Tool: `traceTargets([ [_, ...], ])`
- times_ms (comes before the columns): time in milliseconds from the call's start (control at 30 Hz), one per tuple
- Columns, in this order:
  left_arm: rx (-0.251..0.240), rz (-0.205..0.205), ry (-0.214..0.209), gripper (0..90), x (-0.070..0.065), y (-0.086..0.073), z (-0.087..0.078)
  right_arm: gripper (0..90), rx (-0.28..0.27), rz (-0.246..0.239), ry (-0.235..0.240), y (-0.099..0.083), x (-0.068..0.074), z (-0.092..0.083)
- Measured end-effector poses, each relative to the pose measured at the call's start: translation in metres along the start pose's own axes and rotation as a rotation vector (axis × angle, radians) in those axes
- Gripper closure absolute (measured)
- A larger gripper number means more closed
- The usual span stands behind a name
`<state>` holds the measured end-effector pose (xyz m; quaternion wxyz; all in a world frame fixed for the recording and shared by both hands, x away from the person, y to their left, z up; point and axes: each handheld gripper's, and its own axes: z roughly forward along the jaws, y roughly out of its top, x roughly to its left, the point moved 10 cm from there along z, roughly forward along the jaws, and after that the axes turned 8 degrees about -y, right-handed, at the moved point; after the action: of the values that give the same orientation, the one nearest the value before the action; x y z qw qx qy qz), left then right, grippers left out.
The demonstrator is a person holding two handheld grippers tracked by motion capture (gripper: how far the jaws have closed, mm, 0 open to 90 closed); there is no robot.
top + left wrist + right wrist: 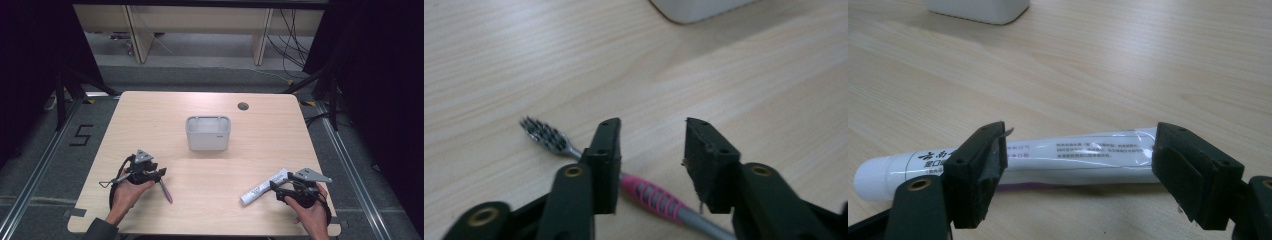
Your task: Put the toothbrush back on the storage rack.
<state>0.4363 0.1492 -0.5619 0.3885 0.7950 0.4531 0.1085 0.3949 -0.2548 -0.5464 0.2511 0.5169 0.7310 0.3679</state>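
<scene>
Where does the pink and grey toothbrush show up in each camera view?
High view: the pink and grey plastic toothbrush lies on the table at lower left, just right of the left gripper.
Left gripper view: it lies at lower centre, running behind the open fingers, bristles at upper left.
Right gripper view: not in it.
Shared landmark: the white rectangular plastic bin.

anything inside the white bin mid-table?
From the high view, the white bin looks empty: just pale inner walls. Its near wall hides the front part of the floor, so a small flat item there cannot be ruled out. The toothbrush and toothpaste tube lie outside on the table.
</scene>
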Motion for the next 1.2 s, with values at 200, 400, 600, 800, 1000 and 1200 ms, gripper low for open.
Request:
traceTargets([
  [200,0.088,-0.016,-0.016,44.0,-0.008,-0.011,-0.008,23.4,0.016,0.015,-0.007,-0.001,0.003,-0.001],
  [400,0.11,-0.067,-0.03,37.2,-0.013,-0.017,-0.007,23.4,0.009,0.019,0.004,-0.001,0.004,-0.001],
  [600,0.151,-0.067,-0.04,34.8,-0.016,-0.022,-0.003,23.4,0.017,0.015,0.006,-0.001,0.004,-0.002],
  [800,0.172,-0.056,-0.044,34.8,-0.021,-0.024,-0.001,23.4,0.016,0.016,0.006,-0.001,0.004,-0.002],
  [1000,0.198,-0.029,-0.042,35.1,-0.022,-0.026,0.004,23.4,0.002,0.012,-0.001,0.0,0.003,-0.001],
  [1200,0.215,-0.011,-0.037,34.8,-0.024,-0.027,0.007,23.4,-0.015,-0.008,0.004,0.002,0.001,0.0],
])
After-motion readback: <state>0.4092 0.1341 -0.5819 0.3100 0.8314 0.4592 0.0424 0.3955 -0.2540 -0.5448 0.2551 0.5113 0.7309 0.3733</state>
